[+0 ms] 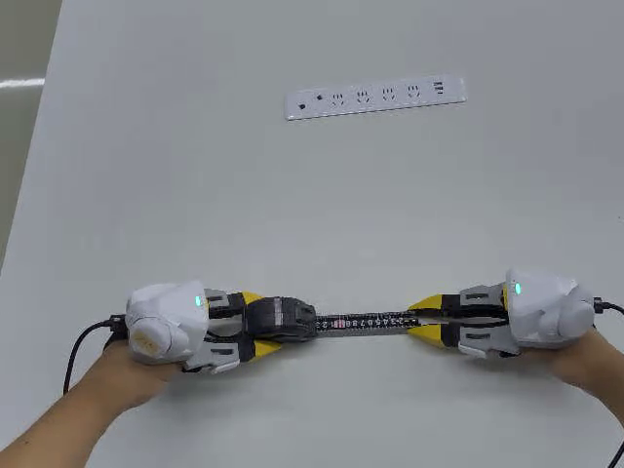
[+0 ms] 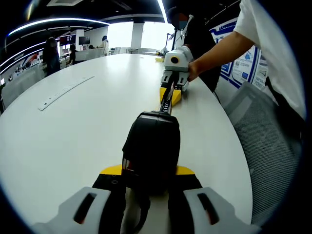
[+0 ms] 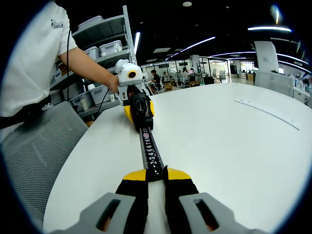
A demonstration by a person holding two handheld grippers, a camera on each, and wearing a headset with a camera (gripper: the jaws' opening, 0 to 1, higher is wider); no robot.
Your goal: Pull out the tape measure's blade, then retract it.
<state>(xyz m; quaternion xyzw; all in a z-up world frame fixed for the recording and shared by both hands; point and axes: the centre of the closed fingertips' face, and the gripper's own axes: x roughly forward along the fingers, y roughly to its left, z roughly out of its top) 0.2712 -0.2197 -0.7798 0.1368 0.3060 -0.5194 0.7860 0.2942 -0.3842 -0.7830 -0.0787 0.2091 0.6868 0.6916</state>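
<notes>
A broad white worktop (image 1: 292,195) with a rounded edge is stretching across the room, and a white power strip (image 1: 375,96) is lying flat on it, well out from the near edge. A strip of pale glossy floor (image 1: 19,97) is showing past the worktop's left side. In the left gripper view, bright windows (image 2: 146,35) are glowing at the far end under a curved ceiling light strip (image 2: 48,22), a blue-and-white wall panel (image 2: 243,73) is standing beside the worktop, and a grey mesh chair (image 2: 263,126) is sitting close to its edge. In the right gripper view, metal shelving (image 3: 105,34) is carrying pale storage bins (image 3: 111,47), and a white column (image 3: 265,53) is rising among distant desks.
</notes>
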